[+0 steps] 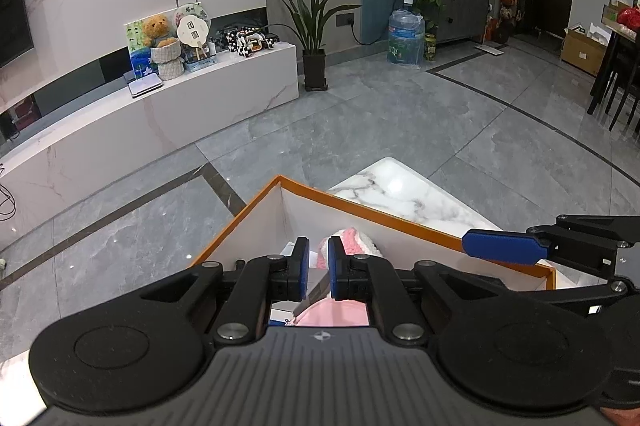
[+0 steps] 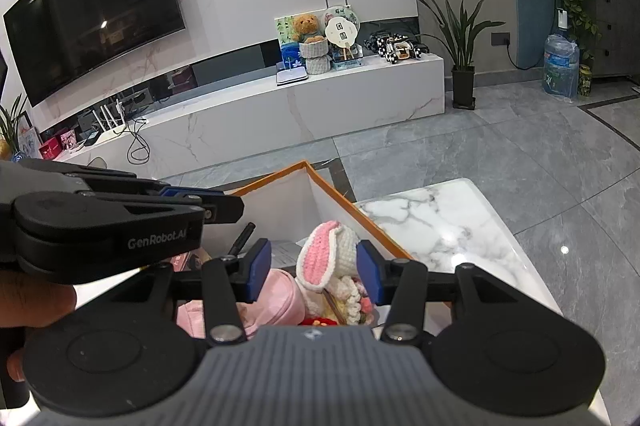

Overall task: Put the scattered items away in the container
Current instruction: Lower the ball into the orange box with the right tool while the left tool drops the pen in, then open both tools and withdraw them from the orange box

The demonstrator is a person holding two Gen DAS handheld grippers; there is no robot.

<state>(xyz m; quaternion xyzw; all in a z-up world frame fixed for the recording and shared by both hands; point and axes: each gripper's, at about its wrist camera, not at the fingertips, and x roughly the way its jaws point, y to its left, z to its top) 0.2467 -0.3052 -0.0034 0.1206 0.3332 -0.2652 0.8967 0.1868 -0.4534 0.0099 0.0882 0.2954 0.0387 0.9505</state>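
While my left tongs [image 1: 318,268] hover nearly closed and empty, my wide right tongs [image 2: 313,270] straddle the crocheted bunny [image 2: 334,258] inside the orange-rimmed box [image 2: 280,173].

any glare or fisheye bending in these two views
Left wrist view: the floor's tile lines bow into curves, and a bright glare patch sits on the marble table. Right wrist view: the TV bulges and mirrors ceiling lights, and the corners darken; the crochet rabbit between the right tongs looks sharp.
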